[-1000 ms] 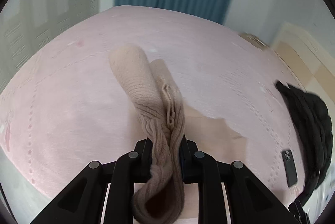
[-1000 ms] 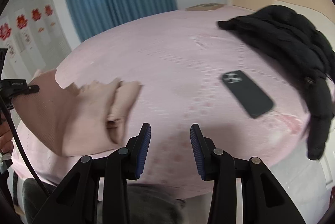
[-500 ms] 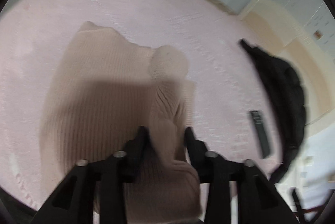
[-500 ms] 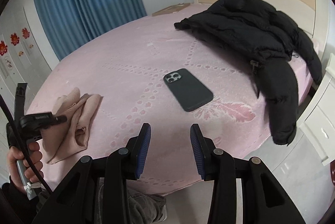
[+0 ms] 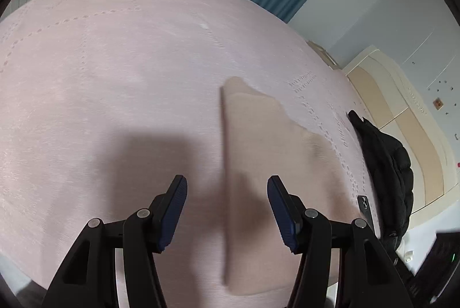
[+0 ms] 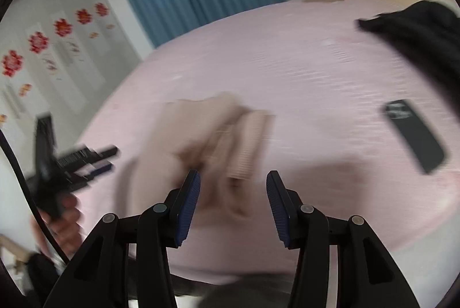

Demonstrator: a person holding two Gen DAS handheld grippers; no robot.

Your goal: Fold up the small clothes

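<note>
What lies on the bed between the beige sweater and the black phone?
Only bare pink bedspread separates the beige sweater from the black phone, seen in the right wrist view.

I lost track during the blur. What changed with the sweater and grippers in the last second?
The left gripper let go of the sweater; its jaws have just been opening and stand clear above it. The sweater now lies flat on the bed. The right gripper opened slightly, empty. Phone and jacket stayed put.
</note>
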